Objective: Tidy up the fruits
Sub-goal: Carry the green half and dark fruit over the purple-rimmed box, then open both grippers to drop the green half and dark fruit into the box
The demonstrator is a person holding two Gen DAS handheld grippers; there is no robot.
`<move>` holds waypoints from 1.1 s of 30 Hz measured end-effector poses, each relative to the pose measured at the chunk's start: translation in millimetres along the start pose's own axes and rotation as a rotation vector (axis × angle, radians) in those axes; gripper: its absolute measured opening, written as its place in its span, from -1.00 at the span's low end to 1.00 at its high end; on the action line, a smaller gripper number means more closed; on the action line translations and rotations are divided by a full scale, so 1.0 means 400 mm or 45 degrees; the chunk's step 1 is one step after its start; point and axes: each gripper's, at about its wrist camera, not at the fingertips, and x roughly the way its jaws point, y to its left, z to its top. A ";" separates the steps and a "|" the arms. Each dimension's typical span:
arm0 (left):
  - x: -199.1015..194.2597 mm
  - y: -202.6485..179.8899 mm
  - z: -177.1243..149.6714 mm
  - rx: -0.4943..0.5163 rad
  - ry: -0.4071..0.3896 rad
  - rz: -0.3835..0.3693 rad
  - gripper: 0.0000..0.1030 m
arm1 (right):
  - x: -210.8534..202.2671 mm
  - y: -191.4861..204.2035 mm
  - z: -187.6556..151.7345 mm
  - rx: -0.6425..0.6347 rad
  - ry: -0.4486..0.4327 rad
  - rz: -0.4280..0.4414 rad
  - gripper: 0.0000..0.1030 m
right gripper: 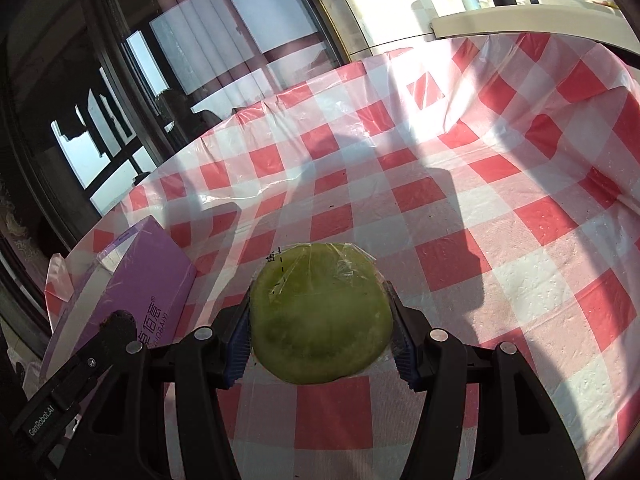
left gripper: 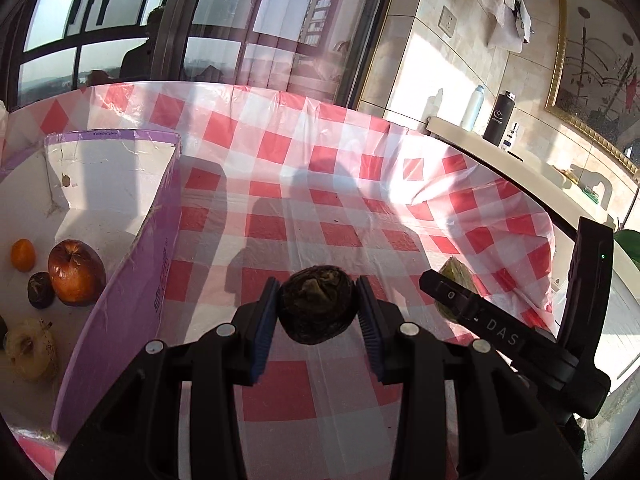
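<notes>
My left tongs [left gripper: 318, 308] grip a dark shrivelled fruit [left gripper: 317, 303] above the checked surface [left gripper: 280, 200]; my right tongs [right gripper: 320, 312] grip a wrapped green fruit [right gripper: 320, 314]. I should carry both level over the purple box [left gripper: 132, 264] wall, then release low beside the red apple [left gripper: 76, 272].

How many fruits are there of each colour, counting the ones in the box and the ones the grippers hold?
Orange: 1, small orange fruit
Red: 1, red apple
Yellow: 1, yellow apple
Dark brown: 2, one in the box, one in the left gripper
Green: 1, wrapped green fruit in the right gripper
Total: 6
</notes>
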 end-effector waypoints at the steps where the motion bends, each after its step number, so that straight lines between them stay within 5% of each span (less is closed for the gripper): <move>1: -0.015 0.007 0.008 -0.007 -0.016 0.008 -0.25 | -0.004 0.017 0.001 -0.020 -0.004 0.010 0.12; 6: -0.102 0.071 0.051 -0.053 -0.124 0.077 -0.25 | -0.019 0.115 0.004 -0.109 -0.014 0.084 0.12; 11: -0.181 0.197 0.095 -0.115 -0.188 0.243 -0.25 | -0.029 0.263 0.000 -0.261 -0.019 0.201 0.12; 21: -0.216 0.486 0.101 -0.250 -0.027 0.549 -0.24 | 0.017 0.591 -0.049 -0.625 0.055 0.404 0.12; 30: -0.190 0.575 0.087 -0.223 0.165 0.700 -0.23 | 0.157 0.740 -0.140 -1.015 0.393 0.178 0.12; 33: -0.175 0.587 0.090 -0.235 0.239 0.656 -0.23 | 0.198 0.753 -0.154 -1.093 0.511 0.140 0.12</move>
